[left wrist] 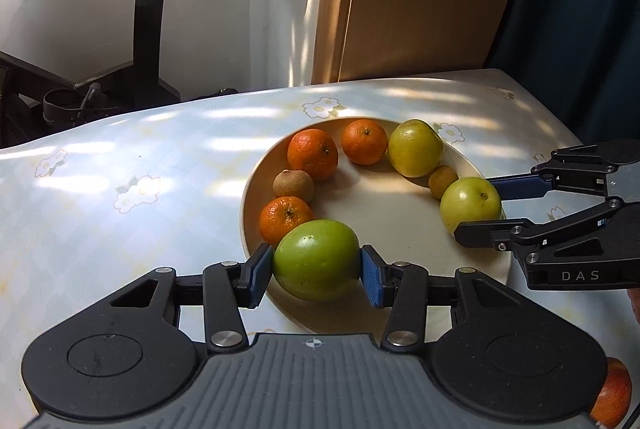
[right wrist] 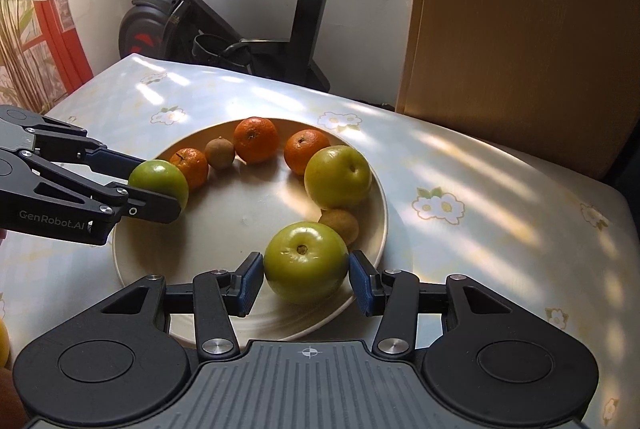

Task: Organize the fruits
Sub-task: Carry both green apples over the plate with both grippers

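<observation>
Pinching a green fruit each, left gripper and right gripper nearly complete the ring on the plate; a red fruit waits outside.

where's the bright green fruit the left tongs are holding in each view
Left wrist view: the bright green fruit sits low centre, between the left tongs' blue pads, at the plate's near rim.
Right wrist view: the same fruit is at middle left, at the plate's left edge, with the left tongs reaching in from the left.
Shared landmark: the small mandarin touching it.
</observation>
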Demonstrator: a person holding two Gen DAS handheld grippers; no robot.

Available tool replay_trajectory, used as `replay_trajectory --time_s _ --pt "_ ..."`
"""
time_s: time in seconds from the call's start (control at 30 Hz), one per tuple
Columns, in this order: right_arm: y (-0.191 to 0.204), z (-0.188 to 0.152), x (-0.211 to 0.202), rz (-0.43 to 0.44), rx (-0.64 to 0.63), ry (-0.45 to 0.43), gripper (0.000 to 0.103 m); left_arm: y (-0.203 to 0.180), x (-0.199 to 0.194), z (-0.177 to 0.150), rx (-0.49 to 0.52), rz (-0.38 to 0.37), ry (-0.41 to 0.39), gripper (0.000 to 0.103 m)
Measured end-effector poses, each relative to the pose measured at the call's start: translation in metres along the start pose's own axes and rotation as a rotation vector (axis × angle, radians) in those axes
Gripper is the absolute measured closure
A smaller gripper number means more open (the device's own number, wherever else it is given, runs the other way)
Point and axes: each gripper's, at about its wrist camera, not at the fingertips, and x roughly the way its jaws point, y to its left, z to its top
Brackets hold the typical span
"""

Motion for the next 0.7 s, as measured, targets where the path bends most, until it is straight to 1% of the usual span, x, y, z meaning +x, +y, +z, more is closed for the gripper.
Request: replay_trajectory --time_s 0.13,0.3,0.47,0.7 --pt "0.001 0.003 0.002 -0.002 -0.001 -0.008 0.060 -0.001 0.002 0.000 0.034 0.012 -0.006 0.053" --pt "0.002 0.004 0.002 -0.013 -0.009 -0.008 0.059 0.002 0.004 0.002 0.021 0.004 -0.001 0.053" --pt "0.001 0.002 -0.002 -0.025 0.002 -0.019 0.059 -0.004 0.003 -0.002 0.051 0.009 0.005 0.052" --pt "0.000 0.003 -0.007 -0.027 0.007 -0.029 0.059 -0.003 0.000 -0.002 0.043 0.006 0.001 0.053"
